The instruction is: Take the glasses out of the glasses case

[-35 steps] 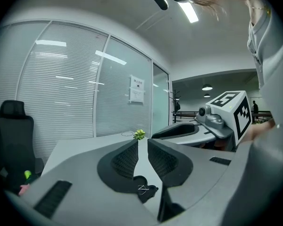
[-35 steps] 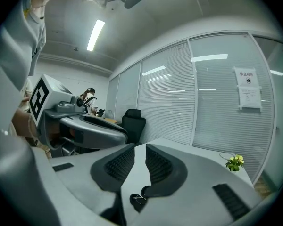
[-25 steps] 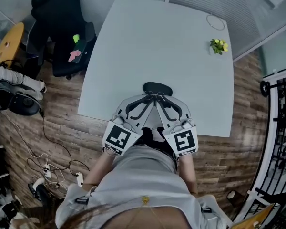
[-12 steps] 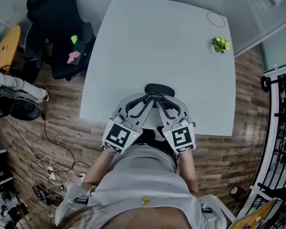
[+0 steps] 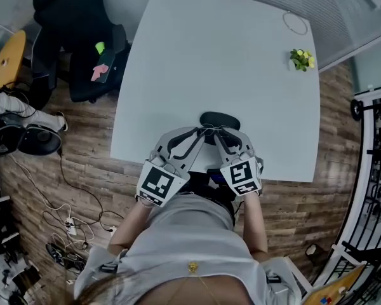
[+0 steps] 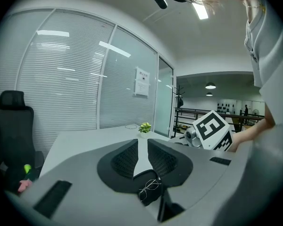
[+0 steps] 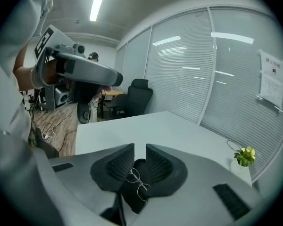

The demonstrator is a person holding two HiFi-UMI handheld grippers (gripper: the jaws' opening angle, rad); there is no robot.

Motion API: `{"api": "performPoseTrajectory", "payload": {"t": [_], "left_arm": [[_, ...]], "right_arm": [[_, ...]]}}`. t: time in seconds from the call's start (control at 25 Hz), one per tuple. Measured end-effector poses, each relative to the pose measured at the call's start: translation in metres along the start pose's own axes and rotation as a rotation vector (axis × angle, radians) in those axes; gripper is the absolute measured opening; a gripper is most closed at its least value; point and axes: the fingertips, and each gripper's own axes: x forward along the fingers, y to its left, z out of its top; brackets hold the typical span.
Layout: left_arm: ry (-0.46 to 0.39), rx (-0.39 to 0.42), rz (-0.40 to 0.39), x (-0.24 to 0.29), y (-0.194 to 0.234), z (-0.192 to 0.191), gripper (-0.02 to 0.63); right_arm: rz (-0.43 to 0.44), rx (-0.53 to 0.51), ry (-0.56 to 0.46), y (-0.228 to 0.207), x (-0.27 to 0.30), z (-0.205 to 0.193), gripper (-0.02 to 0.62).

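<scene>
Closest in, both marker cubes hang out past the table's (image 5: 178,62) near edge, over the person's lap, and the two grippers slant inward from there until their tips almost meet.

The left gripper (image 6: 140,149) has its jaws drawn to a slim slit. Bare tabletop shows through the gap and nothing sits between the pads. The right gripper (image 7: 140,154) is equally narrow, with only the dark case showing behind its gap.

The glasses (image 6: 150,188), thin wire frames, lie on top of the black glasses case (image 5: 220,120), under the converging jaws. Whether either jaw touches the frames cannot be told. The case sits just inside the near edge, about midway along it.

Beyond the case the tabletop is bare across its middle and out to both side edges. A small potted plant (image 5: 302,59) and a thin ring (image 5: 295,23) stand near the far right corner, well away from the case.

A black office chair (image 5: 70,37) stands off the left edge, a metal rack (image 5: 374,164) off the right, and slatted blinds run behind the far edge.
</scene>
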Motion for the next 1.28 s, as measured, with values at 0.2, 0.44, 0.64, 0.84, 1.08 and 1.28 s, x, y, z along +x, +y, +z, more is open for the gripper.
{"api": "performPoseTrajectory", "payload": {"t": [0.2, 0.44, 0.64, 0.84, 1.08, 1.28], "left_arm": [[0.011, -0.019, 0.015, -0.006, 0.009, -0.006, 0.074], [0.028, -0.042, 0.043, -0.011, 0.021, -0.013, 0.075], [0.036, -0.055, 0.067, -0.016, 0.031, -0.018, 0.074], [0.042, -0.072, 0.095, -0.019, 0.036, -0.021, 0.074], [0.052, -0.094, 0.136, -0.028, 0.046, -0.029, 0.075], [0.065, -0.094, 0.159, -0.033, 0.048, -0.034, 0.074]], "right_arm": [[0.043, -0.039, 0.099, 0.003, 0.02, -0.028, 0.087], [0.125, -0.098, 0.21, 0.01, 0.048, -0.063, 0.096], [0.187, -0.165, 0.297, 0.013, 0.065, -0.087, 0.107], [0.271, -0.225, 0.356, 0.013, 0.079, -0.103, 0.123], [0.391, -0.274, 0.445, 0.017, 0.095, -0.123, 0.15], [0.455, -0.289, 0.512, 0.017, 0.102, -0.139, 0.16]]}}
